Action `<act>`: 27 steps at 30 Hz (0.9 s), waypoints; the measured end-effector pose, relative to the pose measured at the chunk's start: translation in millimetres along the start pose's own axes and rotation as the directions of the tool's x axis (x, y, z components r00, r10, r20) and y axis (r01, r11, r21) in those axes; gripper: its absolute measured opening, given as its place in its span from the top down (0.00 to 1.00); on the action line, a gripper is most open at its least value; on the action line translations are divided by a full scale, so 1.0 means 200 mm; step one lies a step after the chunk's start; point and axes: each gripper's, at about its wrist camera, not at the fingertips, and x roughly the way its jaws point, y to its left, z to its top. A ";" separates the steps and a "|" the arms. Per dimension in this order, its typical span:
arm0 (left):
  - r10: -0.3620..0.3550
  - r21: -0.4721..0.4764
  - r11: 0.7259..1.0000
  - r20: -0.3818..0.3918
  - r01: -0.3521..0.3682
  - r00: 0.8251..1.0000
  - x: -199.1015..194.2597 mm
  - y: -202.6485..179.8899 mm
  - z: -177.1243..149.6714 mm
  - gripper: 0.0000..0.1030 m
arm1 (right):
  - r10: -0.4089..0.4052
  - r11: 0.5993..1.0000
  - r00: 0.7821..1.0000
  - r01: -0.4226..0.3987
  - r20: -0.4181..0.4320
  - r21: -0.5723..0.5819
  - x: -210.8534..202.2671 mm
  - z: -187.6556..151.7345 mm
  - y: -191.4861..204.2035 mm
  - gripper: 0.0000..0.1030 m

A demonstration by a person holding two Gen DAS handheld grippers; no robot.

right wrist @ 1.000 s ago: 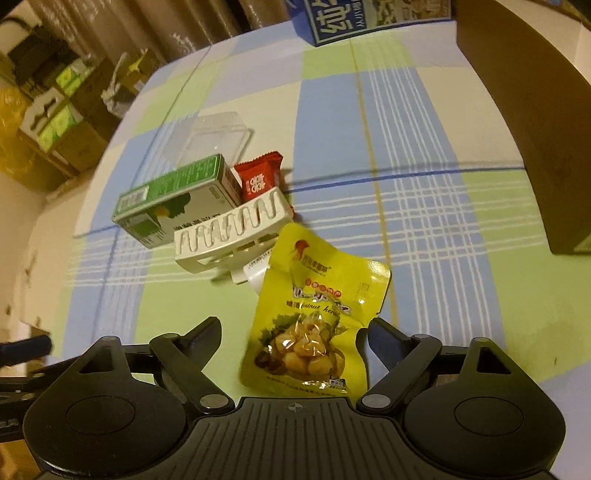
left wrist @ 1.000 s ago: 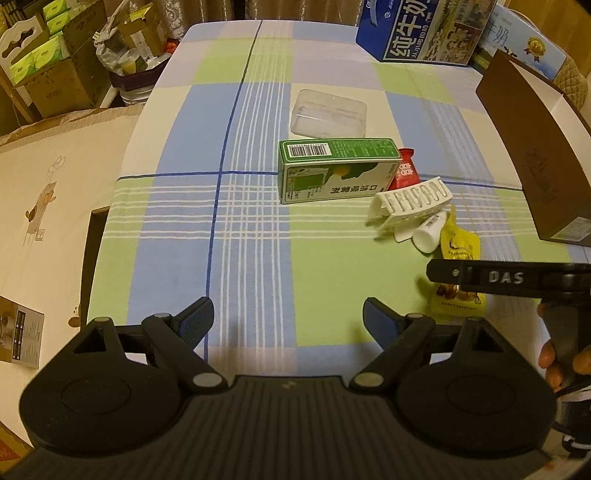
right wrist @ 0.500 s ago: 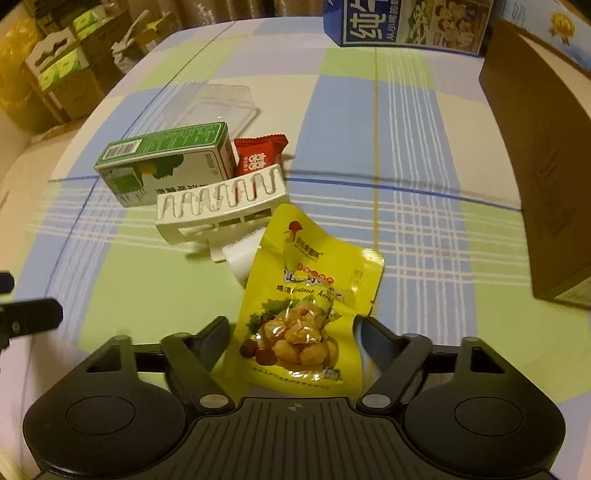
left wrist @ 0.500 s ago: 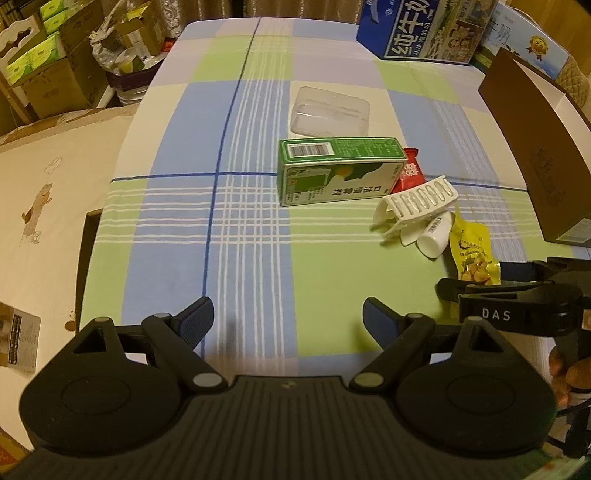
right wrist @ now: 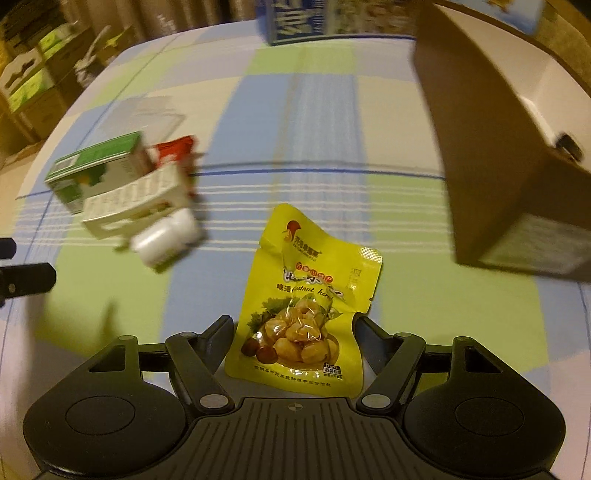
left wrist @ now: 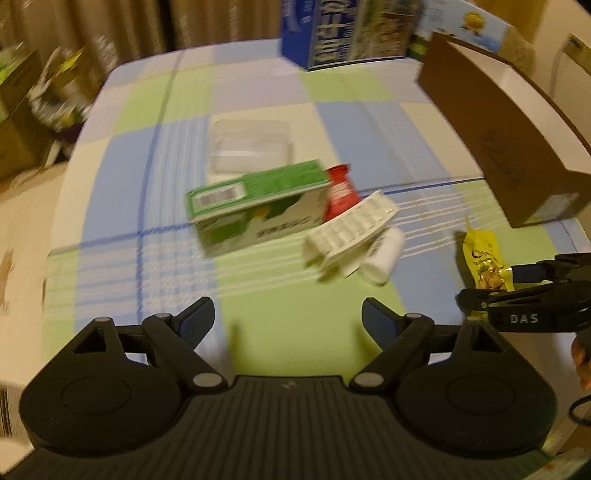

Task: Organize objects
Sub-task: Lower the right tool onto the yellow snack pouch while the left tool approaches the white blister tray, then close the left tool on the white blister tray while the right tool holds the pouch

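Observation:
My right gripper [right wrist: 293, 332] is shut on a yellow chestnut pouch [right wrist: 303, 314], held upright just above the checked tablecloth. In the left wrist view the same pouch [left wrist: 482, 254] sticks out of the right gripper [left wrist: 517, 288] at the far right. My left gripper [left wrist: 288, 321] is open with nothing between its fingers, a short way in front of the pile. The pile holds a green carton [left wrist: 258, 206], a red packet [left wrist: 341, 190], a white ribbed rack [left wrist: 351, 229] and a white bottle [left wrist: 382, 258]. A clear plastic tub [left wrist: 251, 147] lies behind the carton.
An open brown cardboard box [right wrist: 491, 158] stands at the right, close to the pouch. A blue milk case [left wrist: 343, 33] sits at the table's far edge. Stacked cartons [right wrist: 26, 81] stand beyond the table on the left. Bare cloth lies between pile and box.
The right gripper has closed on the pouch, lifted it off the cloth and carried it right, away from the pile toward the brown box. The left gripper has moved forward toward the pile.

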 end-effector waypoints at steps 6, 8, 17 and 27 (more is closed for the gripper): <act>-0.048 0.097 0.994 0.020 0.045 0.999 0.10 -0.10 0.10 0.26 | -0.028 0.998 1.000 0.029 -0.005 0.050 -0.05 -0.04 -0.17 0.33; -0.060 0.122 0.991 0.018 0.057 0.998 0.14 -0.13 0.13 0.30 | -0.036 0.998 0.999 0.036 -0.007 0.060 -0.07 -0.05 -0.20 0.33; -0.074 0.160 0.984 -0.017 0.076 0.997 0.27 -0.19 0.19 0.54 | -0.022 0.997 1.000 0.022 -0.005 0.073 -0.10 -0.08 -0.27 0.33; -0.081 0.122 0.989 -0.028 0.084 0.996 0.25 -0.25 0.16 0.77 | -0.006 0.999 1.000 0.006 -0.012 0.042 -0.09 -0.05 -0.29 0.33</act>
